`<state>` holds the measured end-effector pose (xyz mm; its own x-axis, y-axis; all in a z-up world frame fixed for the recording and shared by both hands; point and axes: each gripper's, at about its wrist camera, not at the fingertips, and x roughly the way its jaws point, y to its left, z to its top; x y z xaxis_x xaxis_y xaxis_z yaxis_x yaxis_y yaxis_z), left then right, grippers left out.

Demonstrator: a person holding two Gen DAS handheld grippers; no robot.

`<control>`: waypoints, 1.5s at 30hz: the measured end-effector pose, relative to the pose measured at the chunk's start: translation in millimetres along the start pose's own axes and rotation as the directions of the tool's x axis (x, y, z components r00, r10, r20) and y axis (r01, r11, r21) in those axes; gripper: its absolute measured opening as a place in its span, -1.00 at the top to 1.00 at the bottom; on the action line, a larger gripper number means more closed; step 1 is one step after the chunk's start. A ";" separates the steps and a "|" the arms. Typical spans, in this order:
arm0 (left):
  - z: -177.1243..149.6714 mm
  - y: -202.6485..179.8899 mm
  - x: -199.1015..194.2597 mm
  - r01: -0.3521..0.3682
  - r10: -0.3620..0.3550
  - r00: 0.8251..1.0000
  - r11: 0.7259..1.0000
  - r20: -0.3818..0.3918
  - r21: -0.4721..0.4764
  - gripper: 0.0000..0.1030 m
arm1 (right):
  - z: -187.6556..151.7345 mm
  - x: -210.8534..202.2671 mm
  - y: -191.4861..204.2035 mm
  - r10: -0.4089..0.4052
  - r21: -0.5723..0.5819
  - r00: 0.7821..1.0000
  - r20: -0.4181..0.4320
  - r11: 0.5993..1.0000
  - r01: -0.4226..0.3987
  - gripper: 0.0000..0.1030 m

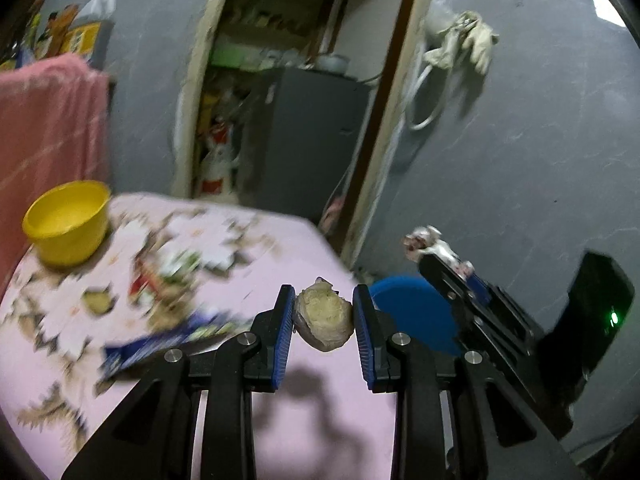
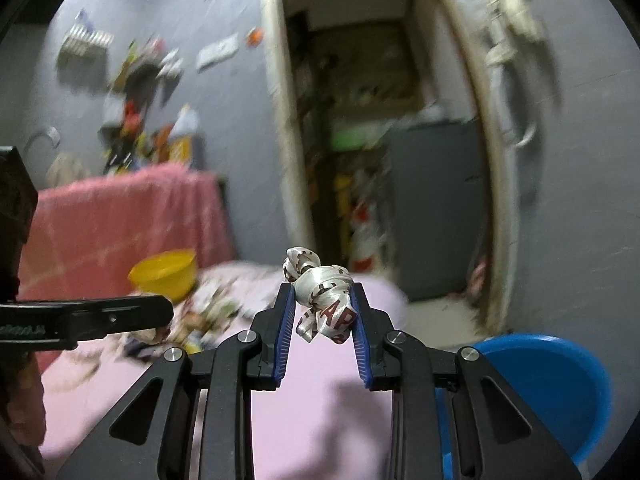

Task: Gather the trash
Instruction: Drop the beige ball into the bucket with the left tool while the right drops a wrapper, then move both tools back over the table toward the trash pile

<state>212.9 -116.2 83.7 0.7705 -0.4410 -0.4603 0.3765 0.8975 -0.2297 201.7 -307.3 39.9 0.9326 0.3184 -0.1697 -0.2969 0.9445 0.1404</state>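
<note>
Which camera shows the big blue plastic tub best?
The right wrist view. There the blue plastic tub shows its rim and inside, lower right beside the pink bedsheet. In the left wrist view only a slice of the tub shows, mostly hidden behind the left gripper and right gripper.

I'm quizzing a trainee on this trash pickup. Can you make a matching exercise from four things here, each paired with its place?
Things:
1. beige crumpled wad
2. knotted white wrapper
3. yellow bowl
4. blue bin

Places:
A. beside the table's right edge
B. in the left gripper
C. on the table's far left
D. in the right gripper

Pairs: 1-B, 2-D, 3-C, 4-A
</note>
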 end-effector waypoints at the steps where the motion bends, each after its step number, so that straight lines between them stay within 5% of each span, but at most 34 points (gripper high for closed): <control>1: 4.4 -5.1 3.9 0.010 -0.010 1.000 1.000 0.003 0.008 0.52 | 2.1 -5.0 -5.8 -0.026 0.013 0.999 0.025 1.000 0.026 0.52; 7: 26.6 -45.8 49.9 0.103 -0.102 0.994 0.995 -0.043 0.011 0.51 | 9.0 -27.1 -55.6 -0.196 0.143 0.977 0.083 0.973 0.183 0.51; 16: 20.6 -80.8 125.4 0.146 -0.143 0.968 0.989 -0.205 -0.002 0.51 | -16.1 -39.2 -123.3 -0.390 0.239 0.918 -0.078 0.886 0.397 0.51; 23: 4.1 -86.2 183.2 0.115 -0.129 0.932 0.992 -0.337 -0.061 0.51 | -35.1 -48.7 -158.7 -0.416 0.323 0.890 -0.185 0.830 0.455 0.48; 32: -9.0 -75.6 224.1 0.070 -0.113 0.899 0.991 -0.423 -0.116 0.48 | -37.9 -38.5 -164.9 -0.405 0.329 0.876 -0.262 0.816 0.476 0.46; 34: -9.9 -77.8 223.8 0.060 -0.105 0.894 0.991 -0.436 -0.116 0.34 | -40.0 -38.8 -168.3 -0.407 0.337 0.871 -0.276 0.807 0.485 0.44; 37: -8.5 -78.1 222.0 0.066 -0.114 0.898 0.990 -0.424 -0.128 0.15 | -39.1 -35.3 -173.5 -0.406 0.348 0.867 -0.290 0.799 0.490 0.30; 45: -6.2 -80.2 208.8 0.052 -0.091 0.917 0.993 -0.388 -0.110 0.11 | -36.9 -34.6 -172.0 -0.411 0.339 0.867 -0.283 0.802 0.491 0.22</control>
<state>340.4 -280.2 0.7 0.4726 -0.4876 -0.7341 0.3573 0.8675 -0.3462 213.0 -477.8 -14.4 0.8723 -0.0893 -0.4807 0.2893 0.8869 0.3601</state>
